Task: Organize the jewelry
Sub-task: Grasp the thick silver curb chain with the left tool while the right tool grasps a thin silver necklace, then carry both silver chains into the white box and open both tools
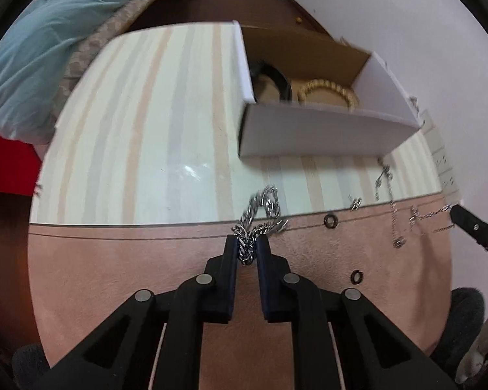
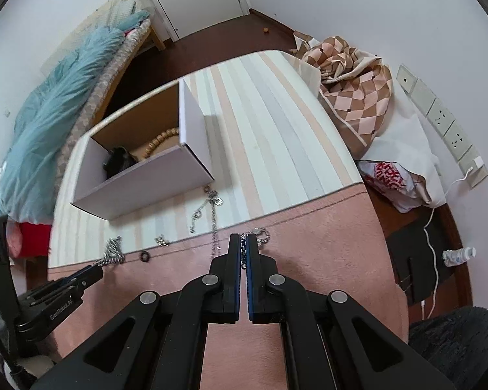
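My left gripper (image 1: pixel 246 243) is shut on a thick silver rope chain (image 1: pixel 263 208); the chain's loose end trails over the edge of the pink mat (image 1: pixel 146 276). In the right wrist view the same gripper (image 2: pixel 99 268) comes in from the left with that chain (image 2: pixel 112 250). My right gripper (image 2: pixel 244 243) is shut on a thin silver chain (image 2: pixel 260 235). A white cardboard box (image 1: pixel 325 133) stands open on the striped cloth beyond, with a wooden bead bracelet (image 1: pixel 328 92) and a black item (image 1: pixel 276 81) inside.
Another thin chain (image 1: pixel 393 214), a silver ring (image 1: pixel 355 203) and two dark rings (image 1: pixel 330 221) lie loose between the grippers. Right of the table sit a checked cloth (image 2: pixel 351 91), a plastic bag (image 2: pixel 393 178) and wall sockets (image 2: pixel 439 120). A bed with a blue blanket (image 2: pixel 48 123) is left.
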`<action>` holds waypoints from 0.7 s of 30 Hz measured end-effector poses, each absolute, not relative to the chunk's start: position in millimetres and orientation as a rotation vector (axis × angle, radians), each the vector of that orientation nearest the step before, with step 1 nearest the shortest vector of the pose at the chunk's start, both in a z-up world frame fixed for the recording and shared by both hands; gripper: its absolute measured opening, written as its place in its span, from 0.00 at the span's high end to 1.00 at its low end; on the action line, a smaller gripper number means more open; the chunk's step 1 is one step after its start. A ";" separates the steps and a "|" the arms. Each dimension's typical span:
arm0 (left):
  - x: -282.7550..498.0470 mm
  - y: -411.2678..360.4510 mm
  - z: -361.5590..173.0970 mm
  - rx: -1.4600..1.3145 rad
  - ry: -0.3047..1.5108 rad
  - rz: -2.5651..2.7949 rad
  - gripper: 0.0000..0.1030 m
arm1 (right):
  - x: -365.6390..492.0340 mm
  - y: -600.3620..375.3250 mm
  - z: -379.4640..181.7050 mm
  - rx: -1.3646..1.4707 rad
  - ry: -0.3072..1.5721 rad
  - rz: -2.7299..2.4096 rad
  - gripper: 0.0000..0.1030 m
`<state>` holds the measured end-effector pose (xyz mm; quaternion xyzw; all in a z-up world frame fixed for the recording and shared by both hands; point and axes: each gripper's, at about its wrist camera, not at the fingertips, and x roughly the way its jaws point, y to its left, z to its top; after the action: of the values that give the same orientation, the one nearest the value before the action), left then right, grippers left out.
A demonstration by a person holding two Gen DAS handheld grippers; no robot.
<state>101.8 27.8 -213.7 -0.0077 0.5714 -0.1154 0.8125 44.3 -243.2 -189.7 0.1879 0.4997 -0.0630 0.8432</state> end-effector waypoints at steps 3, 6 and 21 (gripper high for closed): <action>100.2 31.8 -196.2 -0.041 1.192 -0.254 0.92 | 46.3 -242.4 -180.0 0.424 1.047 -0.104 0.97; 97.3 35.2 -172.3 -0.047 1.154 -0.264 0.92 | 49.4 -240.4 -166.5 0.449 1.034 -0.070 0.97; 131.7 19.3 -43.9 -0.113 0.962 -0.412 0.92 | 100.0 -211.3 -39.0 0.402 0.895 0.167 0.97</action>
<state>131.7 19.3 -43.9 -0.0541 0.4589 -0.1968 0.8647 100.0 -211.3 -39.0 0.1928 0.4291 0.0800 0.8788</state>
